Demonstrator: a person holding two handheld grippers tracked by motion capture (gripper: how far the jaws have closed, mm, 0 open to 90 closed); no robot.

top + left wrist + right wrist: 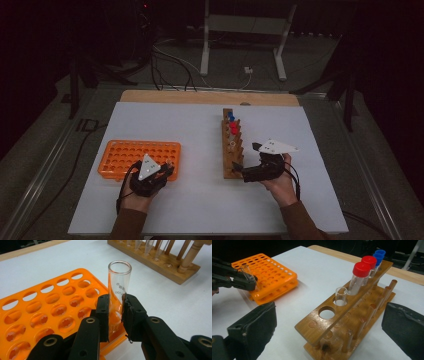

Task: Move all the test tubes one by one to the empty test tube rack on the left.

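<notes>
- Left gripper (116,312): jaws closed narrowly on an open glass test tube (118,287), pads pressing its lower wall from both sides. Seen from above at the near right corner of the orange rack, carried in the person's left hand (136,197).
- Glass test tube: clear, uncapped, upright with a slight tilt, faint printed marking on the wall. Its base stands at the near right edge of the orange rack; whether it sits in a hole or just above one is hard to tell, as the jaws hide the bottom.
- Orange tube rack (120,152): plastic, many round holes in rows, those that show standing empty. Lies on the left part of the tabletop.
- Wooden test tube rack (329,322): long, with round holes on top and a row of upright pegs along one side. Lies right of centre on the tabletop, well apart from the orange rack.
- Contents of the wooden rack: one open glass tube (341,296), next two red-capped tubes (361,270), then two blue-capped tubes (380,253). The nearest hole (326,313) is empty.
- Right gripper (240,169): jaws spread wide, holding nothing, just beside the near end of the wooden rack.
- Tabletop (200,125): white sheet on a wooden board.
</notes>
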